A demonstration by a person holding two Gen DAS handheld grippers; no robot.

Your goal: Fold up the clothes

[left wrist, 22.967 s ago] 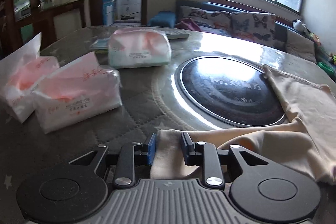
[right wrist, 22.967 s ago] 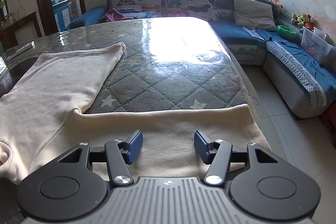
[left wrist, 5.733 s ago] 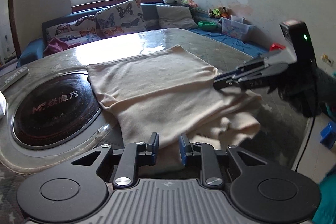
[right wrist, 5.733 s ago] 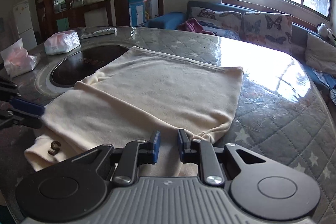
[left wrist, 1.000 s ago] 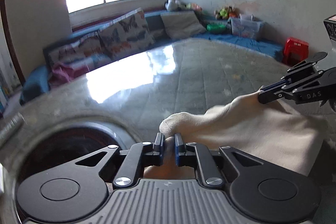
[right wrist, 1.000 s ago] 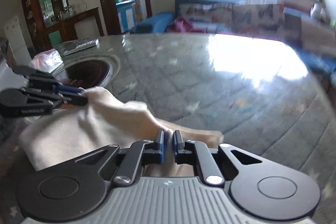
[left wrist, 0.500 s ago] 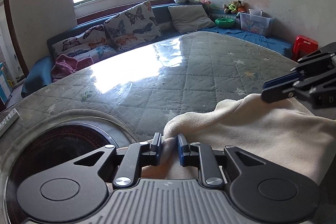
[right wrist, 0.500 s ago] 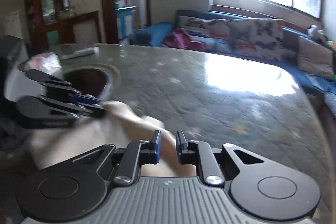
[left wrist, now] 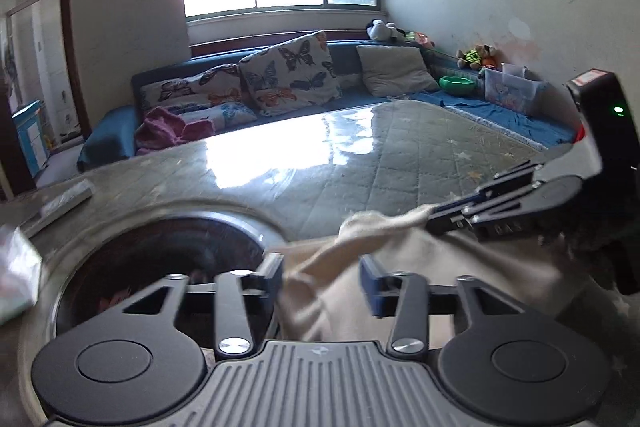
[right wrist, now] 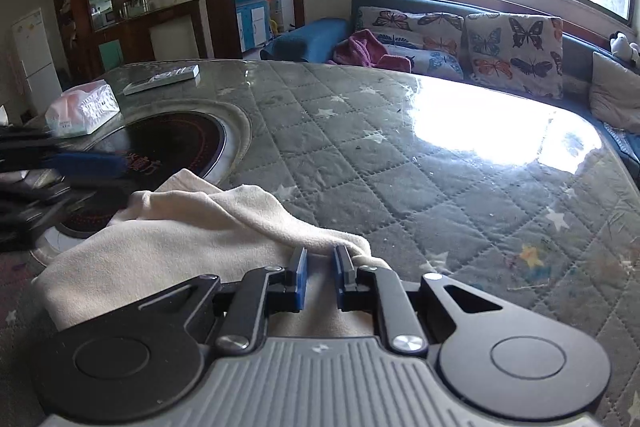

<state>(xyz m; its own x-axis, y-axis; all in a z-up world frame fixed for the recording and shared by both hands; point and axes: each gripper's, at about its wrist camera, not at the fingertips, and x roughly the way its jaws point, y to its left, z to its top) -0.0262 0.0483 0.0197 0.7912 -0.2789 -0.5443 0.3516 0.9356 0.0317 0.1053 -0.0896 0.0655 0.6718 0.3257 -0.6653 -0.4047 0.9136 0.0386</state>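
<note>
Cream garment (right wrist: pixel 168 243) lies folded on the table (right wrist: pixel 420 163) beside the hob (right wrist: pixel 172 143). Left gripper (left wrist: pixel 322 277) is opening — releasing its laid-down corner — while right gripper (right wrist: pixel 320 277) pinches the far edge, likely steadying the fold.

garment (right wrist: pixel 168 239): cream | table (right wrist: pixel 400 163): grey-green quilted (white stars) | cushions (left wrist: pixel 292 75): butterfly print

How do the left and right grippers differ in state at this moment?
The left gripper has its jaws opening, pads clear of the cream garment lying between them; the right gripper has narrow jaws pinching a fold of it. Both have blue pads and point down at the quilted table.
</note>
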